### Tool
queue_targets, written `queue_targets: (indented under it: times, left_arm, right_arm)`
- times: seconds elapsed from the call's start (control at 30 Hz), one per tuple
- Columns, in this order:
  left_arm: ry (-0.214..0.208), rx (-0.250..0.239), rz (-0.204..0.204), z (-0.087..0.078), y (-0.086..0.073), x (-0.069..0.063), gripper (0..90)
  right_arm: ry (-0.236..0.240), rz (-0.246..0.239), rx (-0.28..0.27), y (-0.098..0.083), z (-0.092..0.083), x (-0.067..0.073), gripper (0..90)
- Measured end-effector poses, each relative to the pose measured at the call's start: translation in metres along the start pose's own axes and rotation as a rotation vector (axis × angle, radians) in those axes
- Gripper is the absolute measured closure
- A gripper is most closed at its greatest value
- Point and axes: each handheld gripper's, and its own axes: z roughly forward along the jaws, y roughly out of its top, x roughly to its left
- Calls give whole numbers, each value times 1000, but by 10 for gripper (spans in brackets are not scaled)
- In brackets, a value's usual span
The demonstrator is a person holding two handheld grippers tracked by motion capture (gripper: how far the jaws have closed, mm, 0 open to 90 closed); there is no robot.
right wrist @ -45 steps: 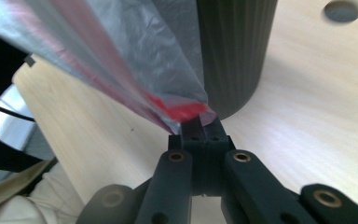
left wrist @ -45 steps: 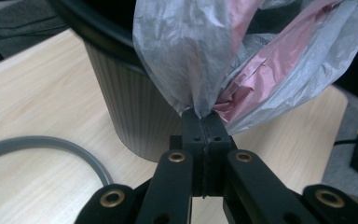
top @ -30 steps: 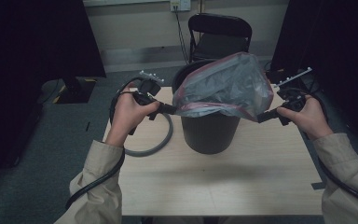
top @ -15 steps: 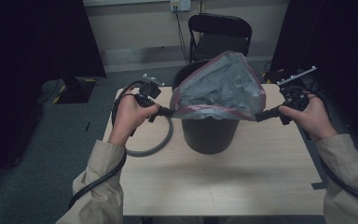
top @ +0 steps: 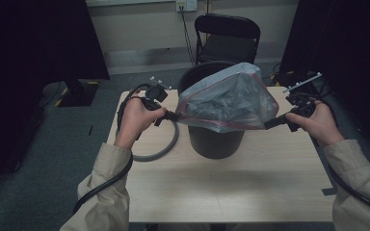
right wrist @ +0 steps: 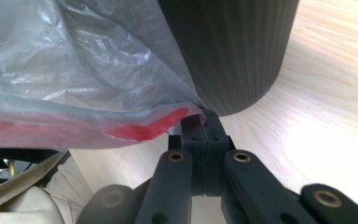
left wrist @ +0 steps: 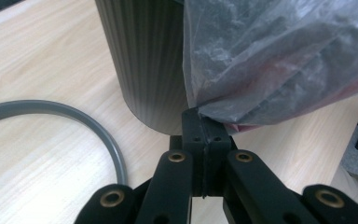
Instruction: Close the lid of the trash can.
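On the left side of the light wooden table (top: 231, 187) I have a free strip of bare wood between the table's left edge and the grey plastic ring (top: 166, 147) that lies flat there. The ring is just beside the dark ribbed round bin (top: 217, 142), and the left hand (top: 137, 118) is over it, so on this side there is not much room low down. In front of the bin, toward me, the table is bare and wide up to its near edge. Behind the table stands a black folding chair (top: 227, 36), apart from the bin.

My left gripper (top: 171, 115) is closed on the left corner of the translucent grey plastic bag with a red band at its mouth (top: 229, 101). In the left gripper view the two black jaws stand together and the bag's edge (left wrist: 223, 114) is pinched at their tips, just beside the wall of the bin (left wrist: 144, 70).

The bag is stretched between both grippers above the opening of the bin, and its lower edge hangs in front of the bin's rim.

My right gripper (top: 274, 122) is also closed, on the right corner of the bag. In the right gripper view the red band (right wrist: 144, 128) goes into the tips of the jaws, close to the bin's wall (right wrist: 233, 56). The right hand (top: 315, 120) is near the right edge of the table, so the bare wood on this side is narrow.
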Motion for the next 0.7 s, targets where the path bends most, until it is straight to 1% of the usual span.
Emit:
queue_targets:
  times: [0.07, 0.13, 0.2, 0.3, 0.33, 0.43, 0.47, 0.53, 0.57, 0.6, 0.63, 0.7]
  left_arm:
    - [5, -11, -13, -2, 1, 1, 900]
    - [8, -16, -21, -3, 0, 3, 900]
    - [8, -18, -37, -3, -1, 7, 900]
    - [11, -17, -30, -2, -1, 8, 900]
    - [14, -21, -35, -2, -1, 7, 900]
    - [21, -22, -20, -4, -1, 7, 900]
    - [26, -23, -5, -5, -1, 7, 893]
    - [29, -25, -5, -7, -2, 5, 882]
    - [35, -24, -3, -8, -2, 4, 879]
    - [39, -23, 3, -9, -2, 4, 878]
    - [38, -23, 4, -10, -1, 3, 877]
    - [47, -22, 21, -13, 0, 2, 876]
  right_arm:
    - [7, 8, -9, -3, -2, -3, 900]
    - [0, 11, -15, -4, -5, -5, 900]
    - [-3, 20, -22, -5, -7, -7, 900]
    - [-5, 22, -21, -5, -7, -7, 900]
    - [-10, 23, -21, -5, -7, -7, 900]
    - [-10, 23, -13, -4, -6, -7, 900]
    - [-11, 20, -15, -4, -6, -6, 900]
    - [-19, 9, -12, -4, -7, -5, 895]
    - [-26, 6, -11, -4, -7, -4, 856]
    - [-41, 1, -9, -4, -7, -3, 789]
    - [-58, 2, -2, -3, -8, -2, 746]
    - [-61, -11, -11, -2, -10, -1, 730]
